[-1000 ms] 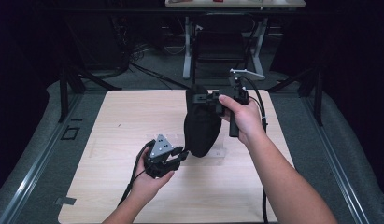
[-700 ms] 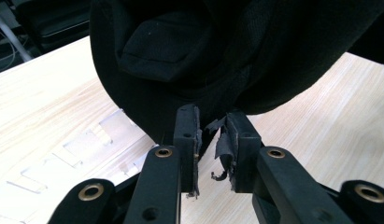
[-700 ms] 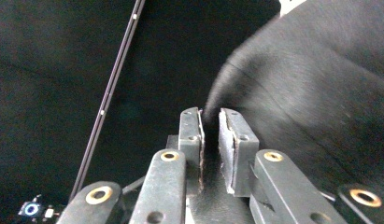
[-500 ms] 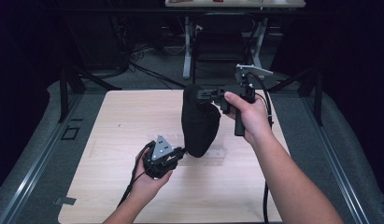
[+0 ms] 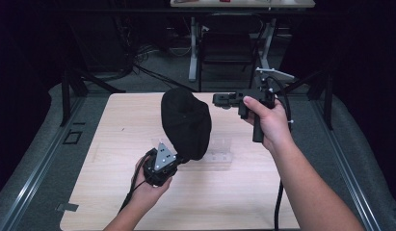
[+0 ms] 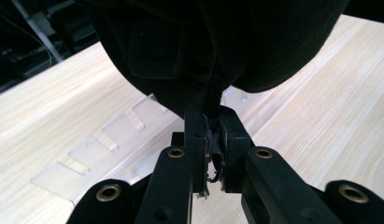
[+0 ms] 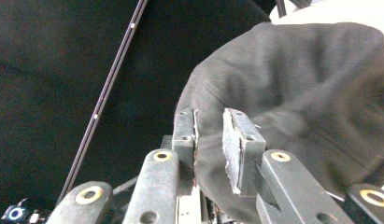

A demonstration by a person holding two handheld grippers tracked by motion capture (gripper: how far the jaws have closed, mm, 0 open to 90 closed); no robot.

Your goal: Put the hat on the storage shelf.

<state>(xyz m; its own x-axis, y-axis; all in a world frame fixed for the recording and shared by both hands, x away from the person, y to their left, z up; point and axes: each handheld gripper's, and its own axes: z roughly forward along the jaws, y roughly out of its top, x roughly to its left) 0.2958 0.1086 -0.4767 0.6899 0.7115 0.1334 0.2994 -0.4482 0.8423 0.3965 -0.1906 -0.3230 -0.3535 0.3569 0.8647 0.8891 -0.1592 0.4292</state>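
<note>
Black cloth cap point(image 5: 186, 122) in left tool's point(image 5: 178, 161) pinch

Matt black cloth cap point(image 5: 186, 122), seemingly knitted; smooth pale wood table point(image 5: 118, 125).

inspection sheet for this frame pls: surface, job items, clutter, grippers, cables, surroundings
Surface: light wooden table, no marks that I can make out.
Job's things: black cloth cap, held up off the table by its lower edge; clear plastic stand lying flat beneath it.
Clutter: nothing seen.
Grippers: left gripper shut on the cap's edge. Right gripper beside the cap at the right, jaws just opening, pads apart with no cloth pinched between them.
Cables: one trails from each gripper, left cable and right cable, off the near edge.
Surroundings: dark room, grey floor mat, metal desk legs behind.
</note>
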